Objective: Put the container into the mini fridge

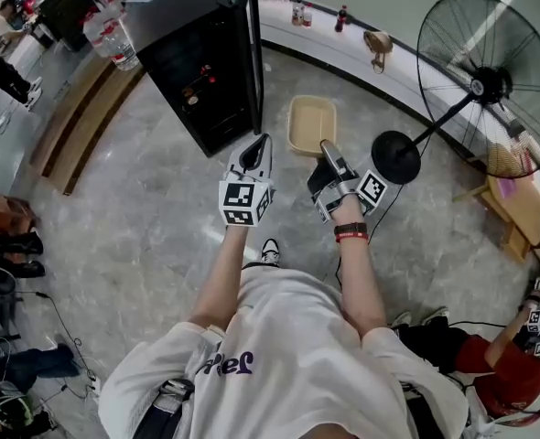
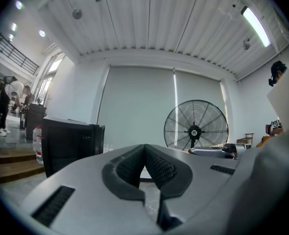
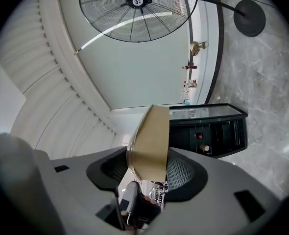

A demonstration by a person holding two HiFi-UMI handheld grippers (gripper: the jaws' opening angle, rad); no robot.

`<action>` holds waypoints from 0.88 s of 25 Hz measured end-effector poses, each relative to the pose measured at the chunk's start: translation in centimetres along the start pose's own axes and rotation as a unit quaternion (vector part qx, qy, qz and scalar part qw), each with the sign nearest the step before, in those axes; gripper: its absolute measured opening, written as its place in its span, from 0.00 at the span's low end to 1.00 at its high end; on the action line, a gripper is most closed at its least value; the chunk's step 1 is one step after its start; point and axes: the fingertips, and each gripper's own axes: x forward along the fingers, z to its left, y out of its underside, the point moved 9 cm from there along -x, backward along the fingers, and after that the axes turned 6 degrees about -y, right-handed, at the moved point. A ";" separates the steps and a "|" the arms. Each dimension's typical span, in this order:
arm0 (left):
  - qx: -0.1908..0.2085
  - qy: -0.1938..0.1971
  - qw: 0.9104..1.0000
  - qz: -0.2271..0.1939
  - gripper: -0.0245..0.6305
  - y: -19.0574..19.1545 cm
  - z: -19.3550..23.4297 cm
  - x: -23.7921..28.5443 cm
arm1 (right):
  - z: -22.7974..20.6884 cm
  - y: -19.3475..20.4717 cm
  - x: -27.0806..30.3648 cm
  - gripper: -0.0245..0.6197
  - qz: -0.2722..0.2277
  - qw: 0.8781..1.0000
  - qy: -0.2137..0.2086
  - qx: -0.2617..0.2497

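Right gripper [image 3: 150, 163] is pinching the wall of the tan container [image 3: 152, 131] between half-spread jaws, holding it out just past its tips and short of the open black mini fridge [image 1: 192, 71] ahead-left. The left gripper [image 2: 145, 155] is sitting beside it with jaws pressed together on nothing. Count is reading two grippers, one container, one mini fridge and one pedestal fan [image 1: 485, 80] off to the right; the head view is showing the container as an empty shallow tray, while the left gripper view is catching only fridge and fan.
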 end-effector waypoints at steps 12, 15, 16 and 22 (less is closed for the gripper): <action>-0.018 -0.035 0.999 0.000 0.07 0.1 8.6 5.9 | -3.7 -0.7 9.8 0.40 0.004 1.000 0.005 0.004; -0.004 -0.028 1.000 0.011 0.07 0.7 9.8 6.6 | -4.6 -0.1 11.4 0.40 0.008 1.000 0.003 0.006; -0.003 -0.027 1.000 0.012 0.07 0.9 10.3 6.9 | -5.0 0.1 12.0 0.40 0.011 1.000 0.003 0.007; -0.007 -0.027 1.000 0.015 0.07 0.9 12.8 7.9 | -6.1 0.7 15.3 0.40 0.029 0.999 0.012 0.011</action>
